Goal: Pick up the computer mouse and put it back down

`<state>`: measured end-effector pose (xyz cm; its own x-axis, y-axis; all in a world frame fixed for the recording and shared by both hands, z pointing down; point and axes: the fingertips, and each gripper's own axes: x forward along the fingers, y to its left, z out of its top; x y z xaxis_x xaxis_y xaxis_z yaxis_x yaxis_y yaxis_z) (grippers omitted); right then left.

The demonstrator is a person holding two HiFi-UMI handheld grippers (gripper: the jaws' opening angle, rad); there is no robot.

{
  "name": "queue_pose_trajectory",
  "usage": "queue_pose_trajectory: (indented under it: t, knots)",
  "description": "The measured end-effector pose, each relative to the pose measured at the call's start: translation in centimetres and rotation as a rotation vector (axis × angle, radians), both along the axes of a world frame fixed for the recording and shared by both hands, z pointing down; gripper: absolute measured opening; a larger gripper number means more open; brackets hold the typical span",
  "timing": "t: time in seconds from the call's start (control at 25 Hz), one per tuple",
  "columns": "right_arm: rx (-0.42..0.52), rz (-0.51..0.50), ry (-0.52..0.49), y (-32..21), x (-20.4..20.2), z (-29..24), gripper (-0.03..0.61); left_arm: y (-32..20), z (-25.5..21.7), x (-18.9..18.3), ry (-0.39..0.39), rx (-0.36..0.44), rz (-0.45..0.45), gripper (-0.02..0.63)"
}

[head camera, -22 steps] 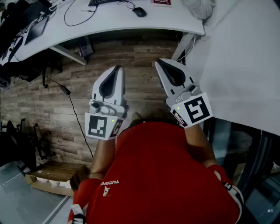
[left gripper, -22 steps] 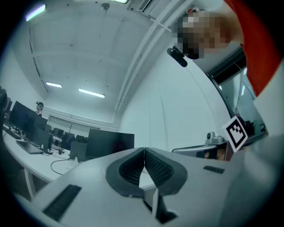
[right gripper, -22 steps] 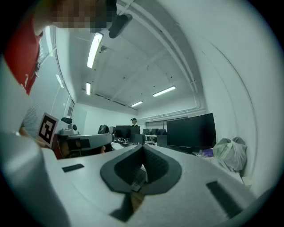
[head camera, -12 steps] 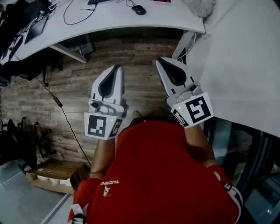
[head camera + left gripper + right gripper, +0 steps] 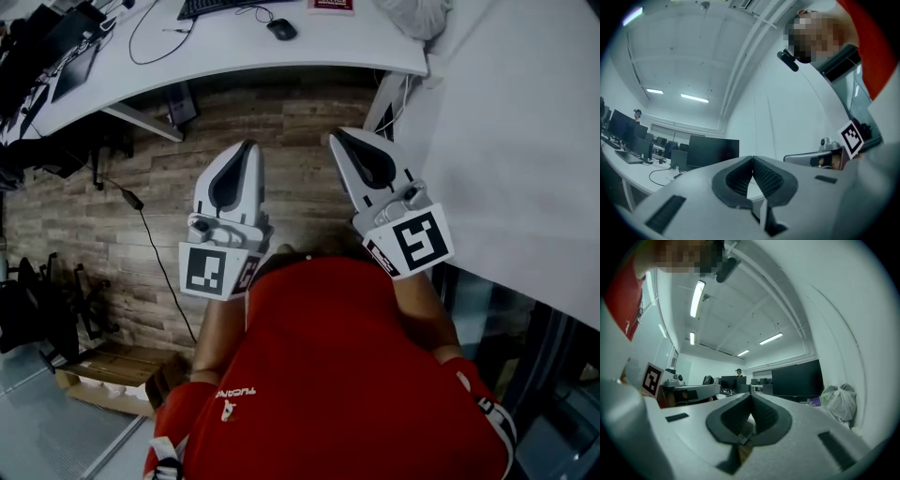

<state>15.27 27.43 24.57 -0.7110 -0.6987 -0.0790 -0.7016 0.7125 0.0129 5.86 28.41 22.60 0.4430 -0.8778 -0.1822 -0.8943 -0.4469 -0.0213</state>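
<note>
Hovering side by side above the wood-plank floor (image 5: 309, 112), the left tongs (image 5: 247, 145) and right tongs (image 5: 335, 136) are both closed and empty; the small black computer mouse (image 5: 281, 29) lies far ahead on the curved white surface (image 5: 328, 42), just right of a black keyboard (image 5: 216, 6)

Your left gripper (image 5: 752, 159) has its jaws closed. The ribbed pads (image 5: 766, 176) meet at the tips, with nothing between them. Far beyond the tips stands a large dark monitor (image 5: 712, 151). To its left runs a white desk (image 5: 630, 175) with a black cable (image 5: 660, 171) looping across it. Your right gripper (image 5: 790, 159) lies to the right, its marker cube (image 5: 853, 137) at the near end. A red sleeve (image 5: 874, 42) fills the upper right. Two ceiling light strips (image 5: 693, 98) are lit.
</note>
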Motion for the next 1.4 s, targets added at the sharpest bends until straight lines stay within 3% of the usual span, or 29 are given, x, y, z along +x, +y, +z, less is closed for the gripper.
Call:
queue_pose_trajectory:
  t: [0.28, 0.52, 0.84, 1.16, 1.4]
  knots:
    - [-0.003, -0.018, -0.015, -2.5, 2.3, 0.7, 0.005, -2.2, 0.3, 1.7, -0.02, 0.007, -0.043, 0.011]
    - [0.006, -0.034, -0.012, -6.0, 0.7, 1.0, 0.005, -5.6, 0.6, 0.2, -0.021, 0.018, -0.058, 0.011]
    - [-0.004, 0.0, 0.039, -14.5, -4.8, 2.4, 0.005, -14.5, 2.1, -5.7, 0.011, 0.018, -0.03, 0.011]
    - [-0.063, 0.086, 0.112, -25.5, -12.2, 3.4, 0.005, -26.0, 1.9, -13.3, 0.042, 0.002, 0.057, 0.011]
    - [-0.121, 0.174, 0.156, -32.3, -15.4, 5.4, 0.005, -33.3, 2.7, -16.7, 0.056, -0.02, 0.126, 0.011]
